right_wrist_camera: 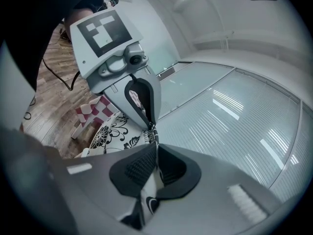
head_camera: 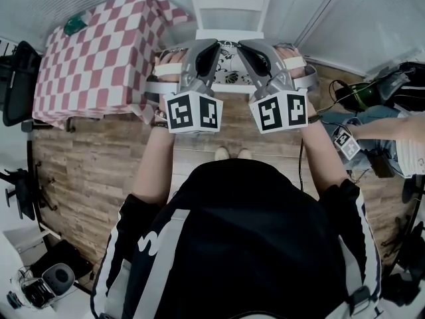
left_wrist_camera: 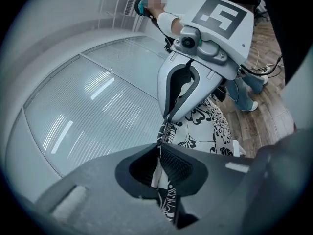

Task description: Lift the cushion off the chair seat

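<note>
Black jacket cloth with white stripes fills the lower half of the head view, closest to the lens, with both forearms reaching forward from it. Under everything runs a wood-plank floor. To the left stands a tabletop under a red-and-white checked cloth, with a small green object near its far edge, and a black office chair sits beyond its left side. Straight ahead is a white chair with a slatted back.

Over that chair's seat is the cushion, white with a black floral print. It shows between the two tools, with the seat's white front edge just below it in the head view. Whether it has cleared the seat cannot be told.

Both tools point toward the chair back and converge. The left hand-held gripper has its jaws pressed together on a fold of the printed fabric, which runs up out of the pads. The right hand-held gripper is clamped likewise on the same edge. In each gripper view the other tool's tip meets the fabric just beyond the near jaws, so the two pinches sit almost touching.

Tangled cables lie on the floor at the right. Two shoe tips peek out below the marker cubes.
</note>
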A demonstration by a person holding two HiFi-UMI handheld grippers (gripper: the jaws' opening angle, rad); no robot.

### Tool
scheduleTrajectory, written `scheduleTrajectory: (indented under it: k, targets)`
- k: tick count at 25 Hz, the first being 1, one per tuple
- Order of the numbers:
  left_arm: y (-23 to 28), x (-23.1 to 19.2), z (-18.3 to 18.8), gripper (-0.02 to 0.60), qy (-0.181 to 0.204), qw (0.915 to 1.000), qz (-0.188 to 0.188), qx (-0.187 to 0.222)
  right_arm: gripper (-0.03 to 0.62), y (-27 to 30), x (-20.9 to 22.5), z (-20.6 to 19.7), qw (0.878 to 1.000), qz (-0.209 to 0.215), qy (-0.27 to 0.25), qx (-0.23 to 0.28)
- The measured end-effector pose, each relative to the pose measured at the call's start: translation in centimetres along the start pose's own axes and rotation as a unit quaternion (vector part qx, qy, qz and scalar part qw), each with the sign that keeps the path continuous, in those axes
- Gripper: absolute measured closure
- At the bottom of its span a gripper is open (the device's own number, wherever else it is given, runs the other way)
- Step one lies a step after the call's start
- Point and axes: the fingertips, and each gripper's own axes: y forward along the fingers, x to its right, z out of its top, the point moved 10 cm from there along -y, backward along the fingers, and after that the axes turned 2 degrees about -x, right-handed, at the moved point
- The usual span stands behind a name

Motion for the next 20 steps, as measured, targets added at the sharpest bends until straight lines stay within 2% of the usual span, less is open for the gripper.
scheduleTrajectory:
  k: [6, 20]
  targets:
    - [1.2, -0.4, -1.3, 0.558, -0.004, 1.0000, -0.003, -0.001, 0.586, 1.8, 0.1, -0.4, 1.000, 0.004, 0.001, -0.002]
    - [1.3, -0.6, -1.2, 0.558, -0.002, 1.0000, -0.003, 0.004, 0.586, 1.8, 0.3, -0.3, 1.000, 0.000, 0.002, -0.003]
